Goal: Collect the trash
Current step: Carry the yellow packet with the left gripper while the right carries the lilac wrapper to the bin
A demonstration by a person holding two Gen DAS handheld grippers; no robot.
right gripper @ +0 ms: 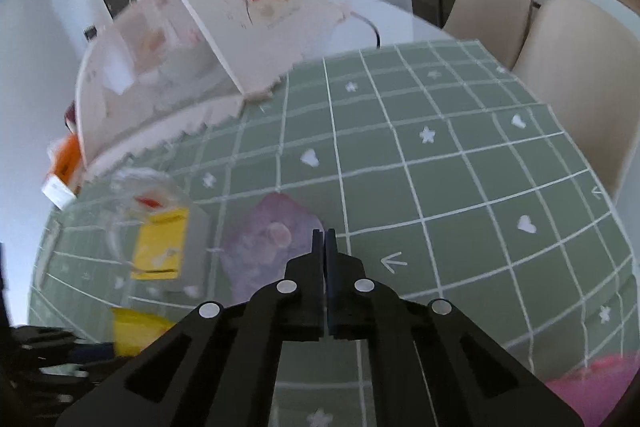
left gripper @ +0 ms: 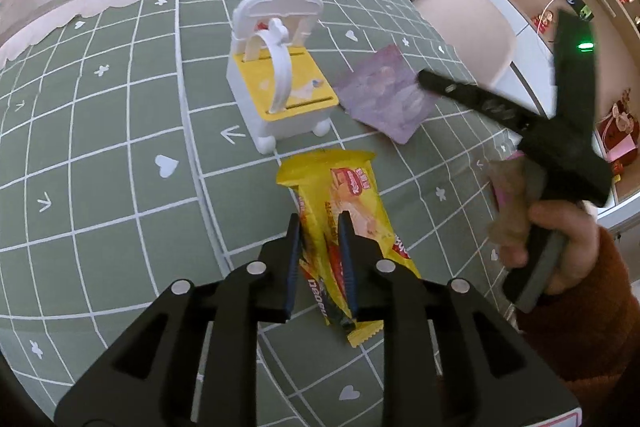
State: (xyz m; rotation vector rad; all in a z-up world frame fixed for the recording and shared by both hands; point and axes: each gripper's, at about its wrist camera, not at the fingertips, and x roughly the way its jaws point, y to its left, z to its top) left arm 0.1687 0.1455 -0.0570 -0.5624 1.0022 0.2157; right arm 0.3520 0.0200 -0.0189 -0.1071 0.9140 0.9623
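Right now the left gripper (left gripper: 320,223) points steeply down at the green checked tablecloth (left gripper: 120,187), and a yellow snack wrapper (left gripper: 340,211) runs lengthwise between its two fingers (left gripper: 293,247). The fingers stand only a little apart, close against the wrapper on either side, but whether the pads actually press it I cannot tell. Just beyond the wrapper's far end sits a small white and yellow toy bin (left gripper: 280,95) with a cloud-shaped back. To the right of that bin, a purple packet (left gripper: 386,97) lies flat on the cloth.

The right gripper (right gripper: 324,239) is clenched tight, its blue-lined fingers (right gripper: 317,247) pressed together with nothing between them. Its tips hang at the near right edge of the purple packet (right gripper: 264,243); contact is unclear in the blur. Seen from the left wrist, a hand (left gripper: 560,247) in a rust-orange sleeve (left gripper: 580,307) carries that tool from the right.
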